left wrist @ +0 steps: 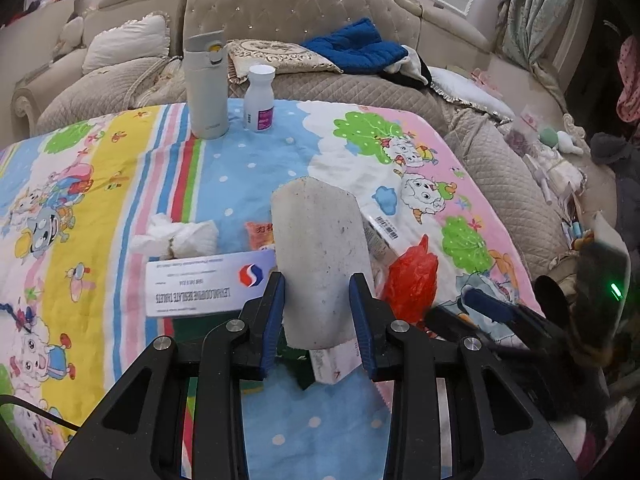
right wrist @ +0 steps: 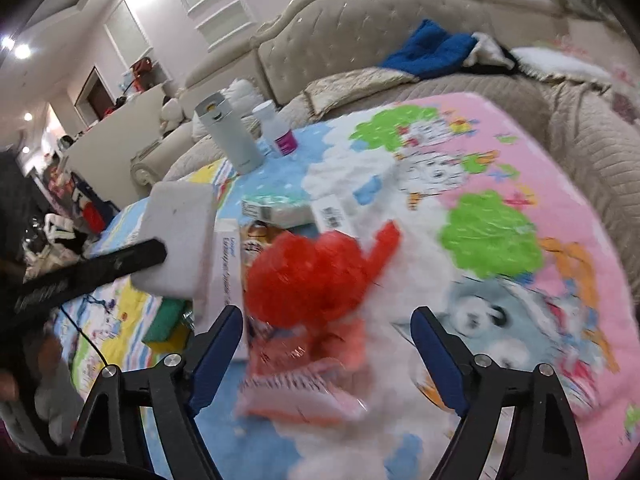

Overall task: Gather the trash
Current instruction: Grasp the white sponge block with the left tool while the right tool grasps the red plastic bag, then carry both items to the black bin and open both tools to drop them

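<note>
My left gripper (left wrist: 317,280) is shut on a white foam block (left wrist: 320,248) and holds it upright above the cartoon-print blanket (left wrist: 240,160). The right wrist view shows the same block (right wrist: 176,236) at the left, with a black finger (right wrist: 120,260) across it. My right gripper (right wrist: 326,314) stands open, its jaws on either side of a crumpled red plastic bag (right wrist: 316,272) and a pink wrapper (right wrist: 304,376); the picture is blurred. The red bag (left wrist: 412,280) lies just right of the block. A crumpled tissue (left wrist: 176,236) and a white tablet box (left wrist: 208,284) lie to the left.
A grey thermos (left wrist: 206,84) and a white pill bottle (left wrist: 259,100) stand at the blanket's far edge. More small boxes (right wrist: 276,210) and an orange packet (left wrist: 260,236) lie around the bag. A quilted sofa (left wrist: 360,92) with cushions and a blue towel (left wrist: 352,48) is behind.
</note>
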### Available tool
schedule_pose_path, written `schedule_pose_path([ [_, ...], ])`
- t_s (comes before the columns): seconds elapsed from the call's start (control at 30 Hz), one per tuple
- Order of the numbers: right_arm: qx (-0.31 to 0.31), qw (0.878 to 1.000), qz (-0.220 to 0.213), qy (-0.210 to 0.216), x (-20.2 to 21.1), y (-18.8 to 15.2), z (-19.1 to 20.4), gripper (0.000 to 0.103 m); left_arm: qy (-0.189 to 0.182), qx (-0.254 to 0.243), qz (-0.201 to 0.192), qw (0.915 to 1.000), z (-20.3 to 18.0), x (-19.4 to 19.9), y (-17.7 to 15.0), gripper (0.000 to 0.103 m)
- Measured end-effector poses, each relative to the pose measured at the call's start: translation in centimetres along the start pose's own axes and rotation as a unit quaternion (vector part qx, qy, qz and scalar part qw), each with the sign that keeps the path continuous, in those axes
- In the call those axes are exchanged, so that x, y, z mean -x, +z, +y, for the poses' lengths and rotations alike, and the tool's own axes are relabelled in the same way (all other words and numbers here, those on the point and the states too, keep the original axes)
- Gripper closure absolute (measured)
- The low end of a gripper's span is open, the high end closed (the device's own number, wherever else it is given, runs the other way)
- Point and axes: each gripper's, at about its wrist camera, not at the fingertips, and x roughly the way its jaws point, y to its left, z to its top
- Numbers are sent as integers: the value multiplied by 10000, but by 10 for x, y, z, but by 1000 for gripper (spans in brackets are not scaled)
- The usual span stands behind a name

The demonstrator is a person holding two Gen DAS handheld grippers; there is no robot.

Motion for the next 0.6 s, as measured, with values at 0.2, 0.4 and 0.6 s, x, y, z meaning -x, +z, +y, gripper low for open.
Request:
schedule_pose_path([
  [0.2, -427, 9973, 427, 422, -45, 6, -14, 60, -21, 4, 69, 10000, -2, -2, -6, 72],
  [0.4, -153, 9995, 57, 280, -13, 0, -14, 73, -143, -67, 65, 9999, -17, 1, -8, 72],
  [0.6, -51, 9993, -351, 68, 38, -3, -26, 73, -310, -262, 53, 9992, -50, 3, -10, 72],
])
